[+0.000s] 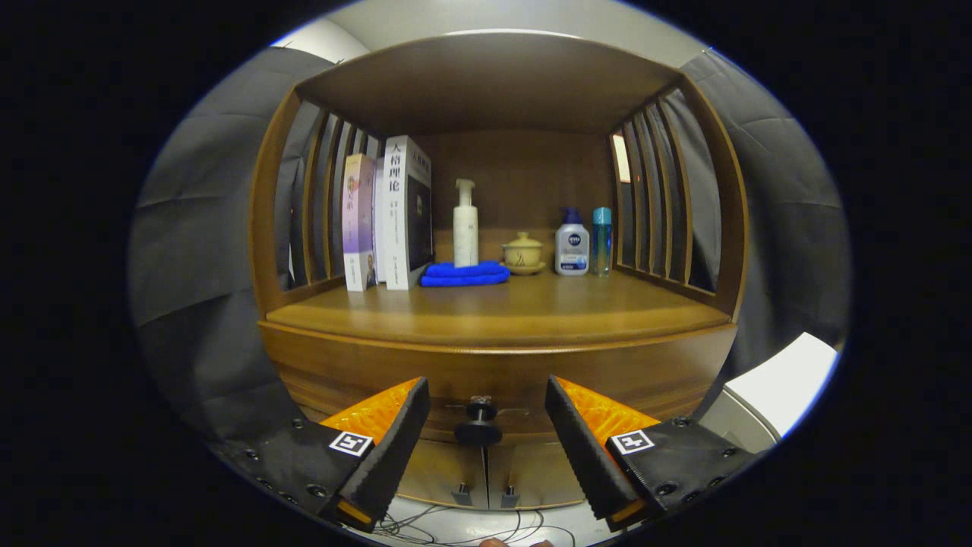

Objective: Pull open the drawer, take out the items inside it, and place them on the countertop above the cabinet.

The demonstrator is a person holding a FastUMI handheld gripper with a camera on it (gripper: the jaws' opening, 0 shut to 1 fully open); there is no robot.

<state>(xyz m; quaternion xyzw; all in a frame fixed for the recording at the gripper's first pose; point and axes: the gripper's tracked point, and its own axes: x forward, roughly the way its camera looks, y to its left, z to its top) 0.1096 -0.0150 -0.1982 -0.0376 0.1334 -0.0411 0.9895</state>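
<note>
Dark wooden drawer (486, 380) sitting closed under bench (501, 315); small round knob (478, 427) showing between tongs (486, 433), which are hanging apart, touching nothing. Knob looking rigid, smooth, likely slippery: pinching stem behind disc seems safest. Drawer probably sliding stiffly.

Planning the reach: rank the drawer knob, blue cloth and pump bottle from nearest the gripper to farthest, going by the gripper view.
1. Drawer knob: just ahead of the open gripper, between its jaws.
2. Blue cloth: on the countertop, beyond the knob.
3. Pump bottle: upright behind the cloth.
</note>
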